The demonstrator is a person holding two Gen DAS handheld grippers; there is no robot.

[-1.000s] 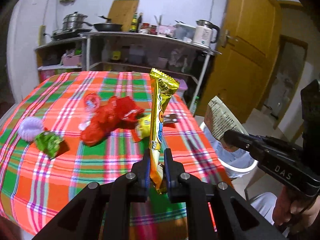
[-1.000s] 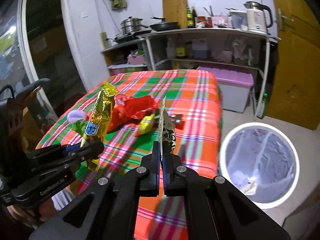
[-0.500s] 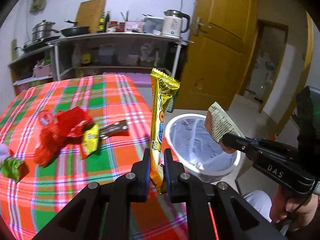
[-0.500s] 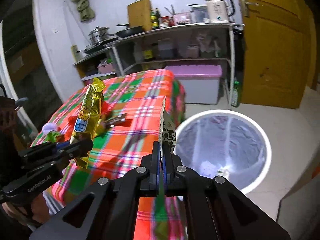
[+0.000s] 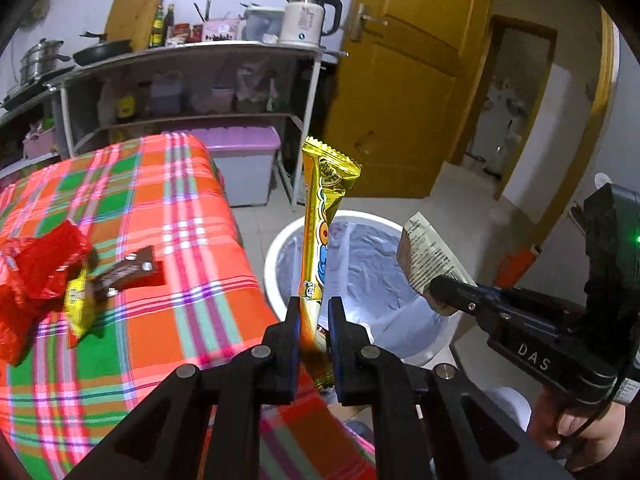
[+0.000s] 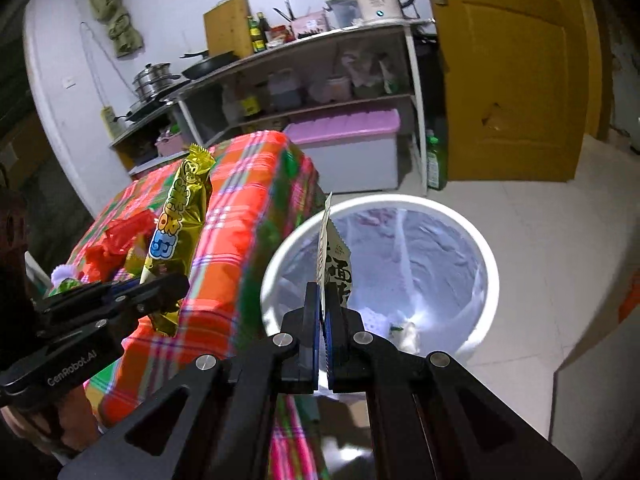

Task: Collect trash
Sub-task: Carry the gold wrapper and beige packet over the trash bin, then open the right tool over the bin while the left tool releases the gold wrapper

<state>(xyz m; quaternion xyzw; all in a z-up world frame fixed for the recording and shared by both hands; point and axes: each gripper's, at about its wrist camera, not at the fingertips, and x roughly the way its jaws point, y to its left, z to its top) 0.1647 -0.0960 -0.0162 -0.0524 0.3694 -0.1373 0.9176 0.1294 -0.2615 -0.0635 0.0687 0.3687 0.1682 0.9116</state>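
Note:
My left gripper [image 5: 315, 308] is shut on a long gold snack wrapper [image 5: 320, 216] that stands upright between its jaws; from the right wrist this wrapper [image 6: 178, 236] shows at the table's edge. My right gripper [image 6: 323, 300] is shut on a flat printed sachet [image 6: 334, 264], seen as a pale packet [image 5: 430, 258] in the left wrist view. Both pieces hang near the rim of a white bin [image 6: 486, 256] lined with a grey bag [image 5: 372, 264], which stands on the floor beside the table.
A plaid-covered table [image 5: 160, 208] carries a red wrapper [image 5: 36, 268], a yellow wrapper [image 5: 78, 304] and a brown wrapper [image 5: 128, 270]. Behind stand kitchen shelves [image 6: 320, 76], a purple-lidded box [image 6: 348, 148] and a yellow door [image 6: 508, 68]. A hand [image 5: 576, 424] grips the right tool.
Both grippers have swung to the right, away from the table top and over toward the bin, each still clamped on its wrapper. The bin now fills more of both views.

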